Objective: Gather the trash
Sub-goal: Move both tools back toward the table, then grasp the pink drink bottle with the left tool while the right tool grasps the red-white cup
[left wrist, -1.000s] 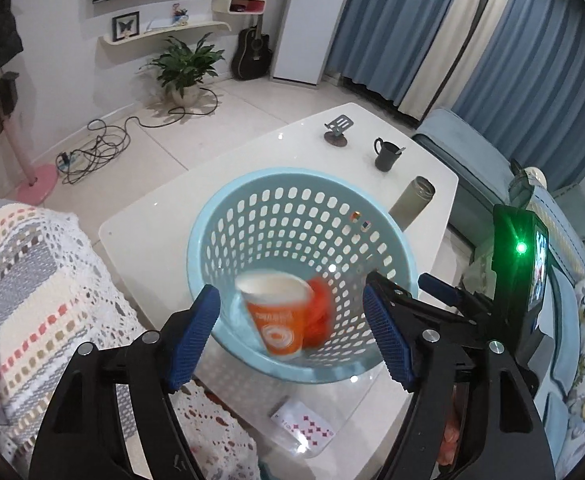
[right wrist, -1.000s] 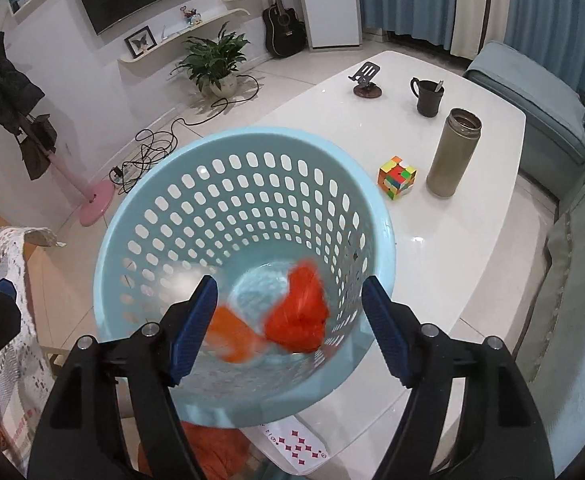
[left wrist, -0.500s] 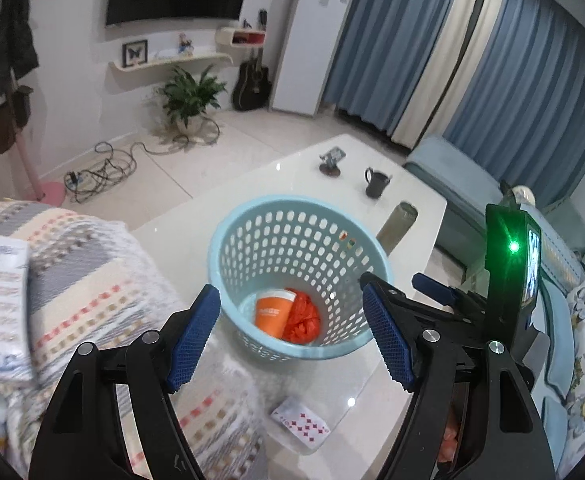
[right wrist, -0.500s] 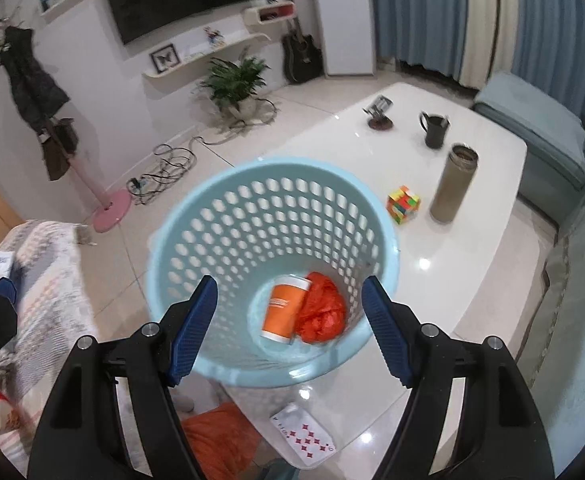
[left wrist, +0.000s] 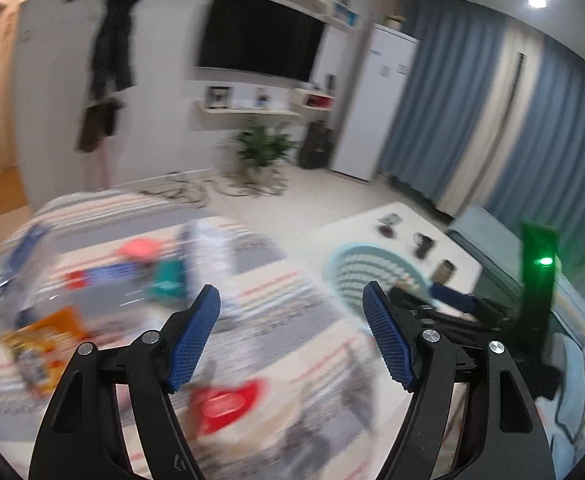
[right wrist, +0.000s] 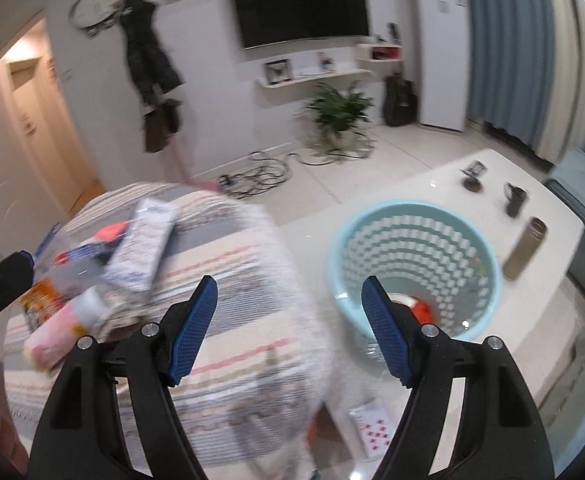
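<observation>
At 9 o'clock in the right wrist view the trash lies in a loose heap on a striped blanket (right wrist: 228, 320) — a white carton (right wrist: 142, 244) tilted on top, a pale pink packet (right wrist: 58, 338) lowest, an orange wrapper (right wrist: 38, 298) at the heap's left edge; the printing on all 3 is too blurred to read. In the left wrist view a red and white packet (left wrist: 222, 400) lies on the same blanket at 6 o'clock. The left gripper (left wrist: 292, 336) has its fingers spread with nothing between them, over bare blanket. The right gripper (right wrist: 288, 328) is spread the same, empty, above the blanket's right edge. At 3 o'clock a light blue perforated basket (right wrist: 412, 268) stands on the white table (right wrist: 548, 236), something red and a white rim showing at its bottom. Past it stand a brown flask (right wrist: 526, 254) and a dark mug (right wrist: 514, 199), well apart from the basket — bare tabletop lies around them
</observation>
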Demonstrator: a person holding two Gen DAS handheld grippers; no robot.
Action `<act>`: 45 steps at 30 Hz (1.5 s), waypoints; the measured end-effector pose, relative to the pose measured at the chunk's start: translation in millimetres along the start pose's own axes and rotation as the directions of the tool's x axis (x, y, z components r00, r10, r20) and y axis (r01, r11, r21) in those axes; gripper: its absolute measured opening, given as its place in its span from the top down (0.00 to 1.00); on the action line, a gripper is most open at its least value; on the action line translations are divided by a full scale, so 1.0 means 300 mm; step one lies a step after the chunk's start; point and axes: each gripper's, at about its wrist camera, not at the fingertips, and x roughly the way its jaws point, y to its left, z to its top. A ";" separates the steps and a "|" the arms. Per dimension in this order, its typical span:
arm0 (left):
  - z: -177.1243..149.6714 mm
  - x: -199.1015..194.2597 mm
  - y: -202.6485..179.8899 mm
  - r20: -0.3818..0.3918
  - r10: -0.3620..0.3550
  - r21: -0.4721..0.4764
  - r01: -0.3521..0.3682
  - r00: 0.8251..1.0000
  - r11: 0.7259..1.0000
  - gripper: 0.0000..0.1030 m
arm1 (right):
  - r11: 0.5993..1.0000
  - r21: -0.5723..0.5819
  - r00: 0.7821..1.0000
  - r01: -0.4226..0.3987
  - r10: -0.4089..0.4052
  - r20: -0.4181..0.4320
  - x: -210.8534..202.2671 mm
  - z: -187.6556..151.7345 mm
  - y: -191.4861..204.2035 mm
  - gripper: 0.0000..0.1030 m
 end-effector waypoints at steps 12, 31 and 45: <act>-0.144 -0.033 0.462 -0.104 0.142 -0.110 -0.153 0.984 0.982 0.31 | 0.986 -0.118 0.989 -0.121 0.111 -0.095 0.070 -0.067 0.318 0.31; -0.285 -0.057 0.450 -0.165 -0.017 -0.096 0.001 0.986 0.995 0.41 | 0.947 -0.230 0.960 -0.223 0.173 -0.219 0.066 -0.274 0.392 0.31; -0.284 0.090 0.422 -0.258 0.026 -0.064 -0.044 0.966 0.997 0.41 | 0.937 -0.141 0.921 -0.320 0.273 -0.277 0.112 -0.326 0.367 0.28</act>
